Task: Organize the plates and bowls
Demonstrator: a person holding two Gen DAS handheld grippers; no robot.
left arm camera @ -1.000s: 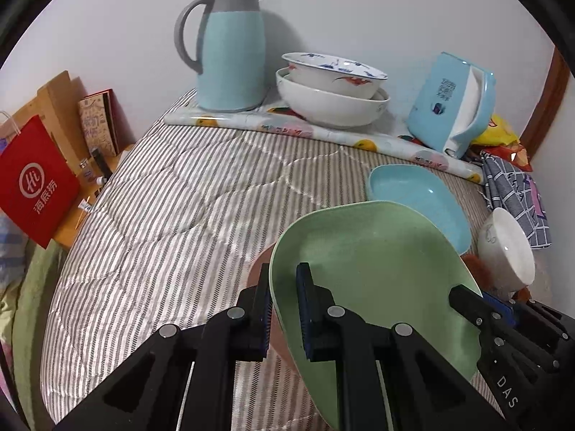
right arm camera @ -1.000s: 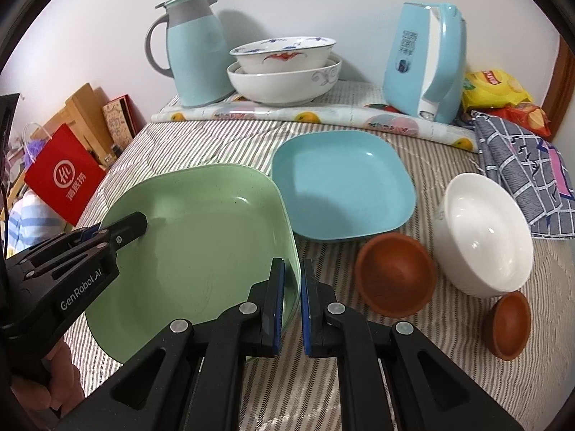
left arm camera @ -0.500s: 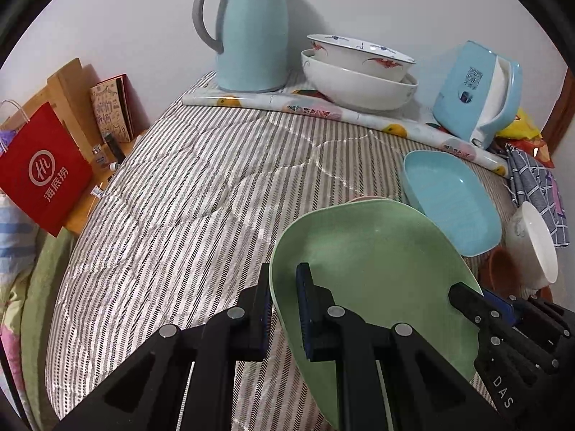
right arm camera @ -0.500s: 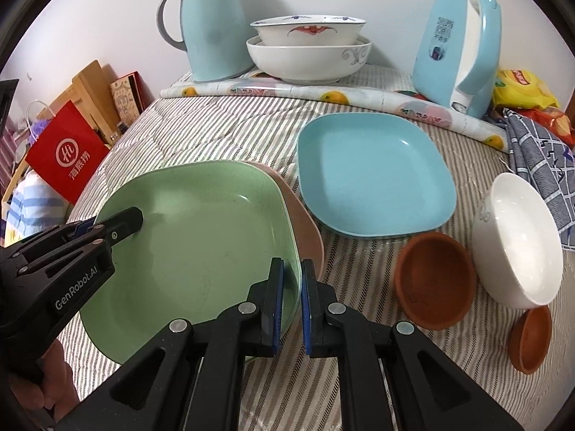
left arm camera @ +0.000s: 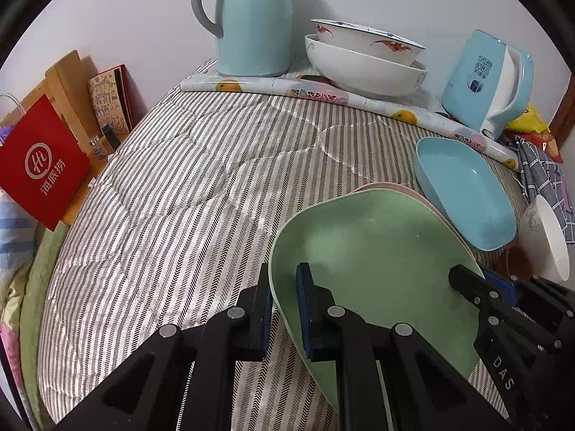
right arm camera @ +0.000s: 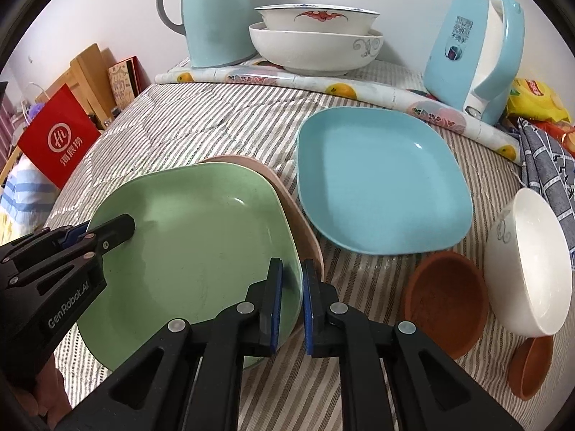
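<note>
Both grippers hold a green square plate (left arm camera: 377, 251) (right arm camera: 194, 244) by opposite edges. My left gripper (left arm camera: 284, 276) is shut on its left rim, one pad under the plate and one inside it. In the right wrist view, my right gripper (right arm camera: 291, 273) is shut on the plate's near right rim. The left gripper (right arm camera: 118, 226) shows there at the far left edge. The green plate lies tilted just over a pink plate (right arm camera: 294, 222) (left arm camera: 413, 194), whose rim pokes out behind it. A blue square plate (right arm camera: 381, 179) rests on the striped quilt to the right.
A white bowl (right arm camera: 528, 262) leans on its side at the right, beside a brown bowl (right arm camera: 445, 298) and a smaller brown one (right arm camera: 532, 366). Two stacked white bowls (right arm camera: 316, 46), a teal jug (right arm camera: 212, 18) and a blue kettle (right arm camera: 474, 54) stand at the back. A red bag (right arm camera: 57, 143) stands off the left edge.
Both grippers have sunk with the green plate, and the pink plate has come into view just beneath it. The right gripper's pads stand slightly further apart on the rim.
</note>
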